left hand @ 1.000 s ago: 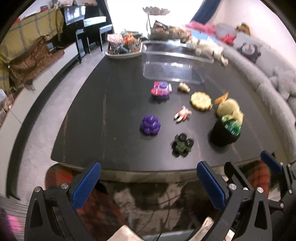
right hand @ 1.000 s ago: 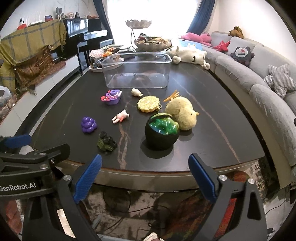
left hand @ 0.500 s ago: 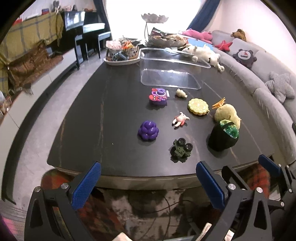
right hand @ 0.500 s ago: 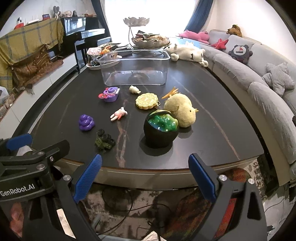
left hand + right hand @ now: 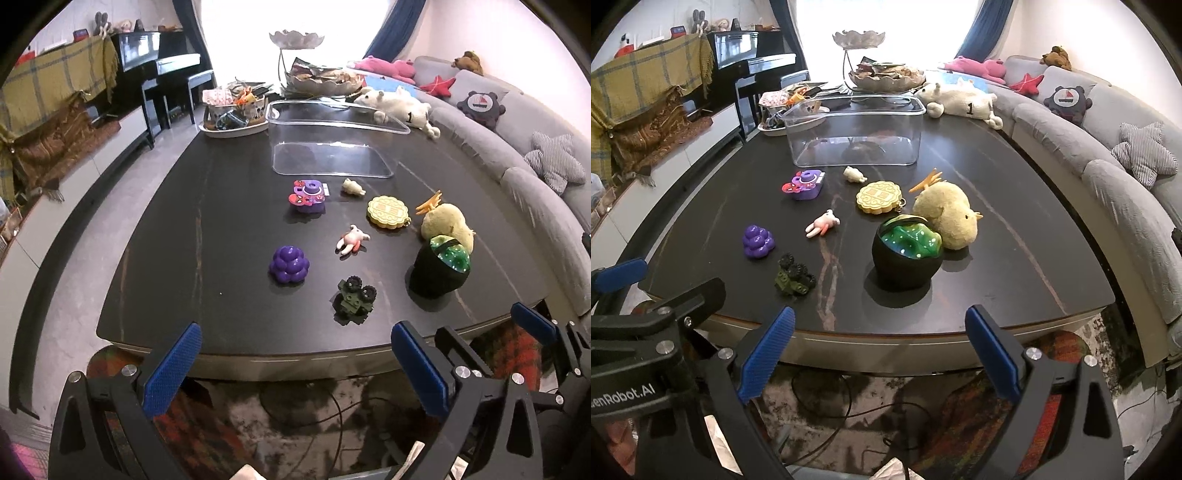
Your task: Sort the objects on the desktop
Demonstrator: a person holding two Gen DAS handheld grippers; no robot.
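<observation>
Small toys lie on the dark table (image 5: 184, 258): a purple grape cluster (image 5: 289, 264), a green toy truck (image 5: 354, 299), a pink rabbit figure (image 5: 351, 240), a purple toy camera (image 5: 309, 194), a yellow mooncake (image 5: 388, 212), a yellow plush chick (image 5: 949, 214), a black pot with green slime (image 5: 907, 254). An empty clear plastic bin (image 5: 855, 133) stands behind them. My left gripper (image 5: 295, 365) and right gripper (image 5: 879, 350) are both open and empty, off the near table edge.
A tray of odds and ends (image 5: 232, 114), a tiered dish (image 5: 882, 74) and a white plush (image 5: 960, 99) sit at the table's far end. A grey sofa (image 5: 1108, 166) runs along the right. A piano (image 5: 159, 62) stands far left. Cables lie on the rug below.
Both grippers have drawn back and tilted up slightly, so the table sits higher and farther in view. Nothing on the table has moved.
</observation>
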